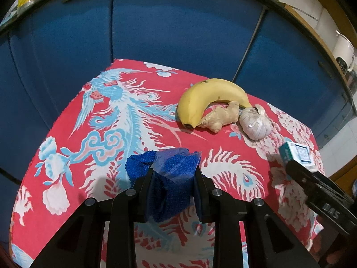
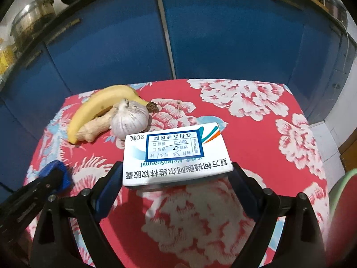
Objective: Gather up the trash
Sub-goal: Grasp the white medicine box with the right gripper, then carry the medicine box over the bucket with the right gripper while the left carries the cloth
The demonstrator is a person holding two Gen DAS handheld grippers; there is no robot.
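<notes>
The left gripper is pinching a crumpled blue mesh bag, lower centre; the right gripper, jaws spread wide, is clamping a white cardboard medicine box, likely for disposal.

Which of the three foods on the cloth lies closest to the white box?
The garlic bulb: it sits right behind the white box. The ginger and banana lie farther left.

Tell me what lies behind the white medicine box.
Behind the medicine box sit a garlic bulb, ginger and a banana on the red cloth. The box covers the garlic's near base.
</notes>
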